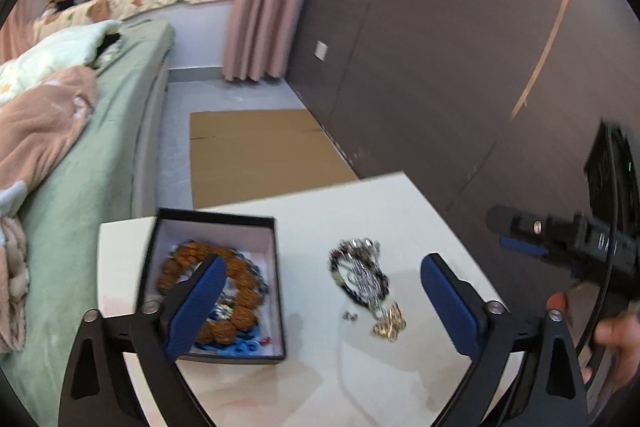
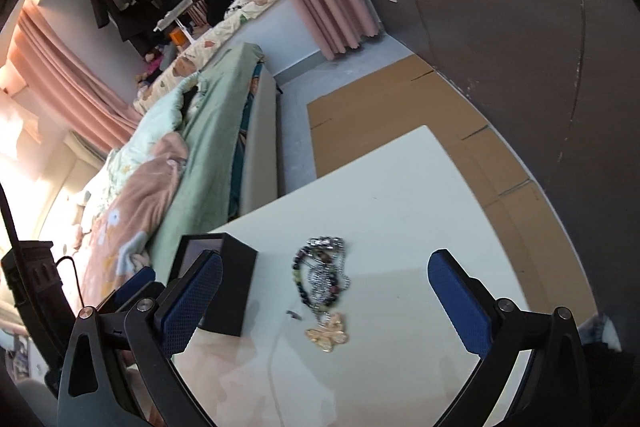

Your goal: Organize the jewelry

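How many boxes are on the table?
1. The black box stands open at the table's left side, near the bed, with beads inside. No other box shows.

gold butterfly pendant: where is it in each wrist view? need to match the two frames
Left wrist: gold butterfly pendant lies on the white table, lower centre, right of the black box, at the near end of the tangled chains.
Right wrist: pendant lower centre, between the blue pads, below the chains.
Shared landmark: the black box, left of the pendant in both views.
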`<state>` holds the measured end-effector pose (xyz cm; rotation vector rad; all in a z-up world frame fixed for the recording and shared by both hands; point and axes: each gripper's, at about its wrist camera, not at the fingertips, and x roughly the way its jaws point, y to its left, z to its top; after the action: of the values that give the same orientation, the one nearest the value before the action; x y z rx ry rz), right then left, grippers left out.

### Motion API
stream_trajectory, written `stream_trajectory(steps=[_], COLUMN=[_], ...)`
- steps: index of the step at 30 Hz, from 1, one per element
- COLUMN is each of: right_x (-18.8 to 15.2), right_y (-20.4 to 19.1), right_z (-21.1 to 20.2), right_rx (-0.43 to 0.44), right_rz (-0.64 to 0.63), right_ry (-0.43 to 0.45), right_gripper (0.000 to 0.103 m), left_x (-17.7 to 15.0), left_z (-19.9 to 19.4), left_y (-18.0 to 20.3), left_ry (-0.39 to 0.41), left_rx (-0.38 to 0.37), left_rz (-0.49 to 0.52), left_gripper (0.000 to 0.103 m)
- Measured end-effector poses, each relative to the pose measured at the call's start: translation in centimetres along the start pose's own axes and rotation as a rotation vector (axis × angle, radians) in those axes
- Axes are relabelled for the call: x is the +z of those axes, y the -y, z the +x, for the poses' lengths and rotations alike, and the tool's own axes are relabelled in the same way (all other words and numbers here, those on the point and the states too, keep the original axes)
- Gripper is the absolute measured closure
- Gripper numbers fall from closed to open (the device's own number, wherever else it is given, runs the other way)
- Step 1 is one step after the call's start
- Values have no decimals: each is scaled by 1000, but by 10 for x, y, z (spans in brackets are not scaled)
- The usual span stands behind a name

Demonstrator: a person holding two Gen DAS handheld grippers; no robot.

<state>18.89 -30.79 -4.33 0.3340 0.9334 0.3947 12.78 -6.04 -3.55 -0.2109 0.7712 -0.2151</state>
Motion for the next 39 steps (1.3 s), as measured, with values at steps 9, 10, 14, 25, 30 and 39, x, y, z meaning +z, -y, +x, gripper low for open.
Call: stream_trajectory(steps=[9,10,14,25,30,39], right_x=[0,0,0,-2,-1,-2], right_y=[20,22,23,26,27,25], right_z=[-4,-5,-7,-7,-9,-8], right_rx=[-49,-52,-55,-59,-57,-61], right_rz=[16,18,24,6,3,-27], right_ry=[-23,-23,-27,-47,-46,-75], right_gripper=[5,5,5,18,18,18], left_x=[-19,-21,-27,-41,-43,-47], left_z=[31,33,44,76,89,105], left_y=[28,29,38,48,45,42], left_ry=[-128,-135,-164,-231,-246,-261], left_rx=[-27,-29,-31,27,46,62], left_rz=[125,132,160,191,171,161], left_gripper=[42,43,52,67,73,77])
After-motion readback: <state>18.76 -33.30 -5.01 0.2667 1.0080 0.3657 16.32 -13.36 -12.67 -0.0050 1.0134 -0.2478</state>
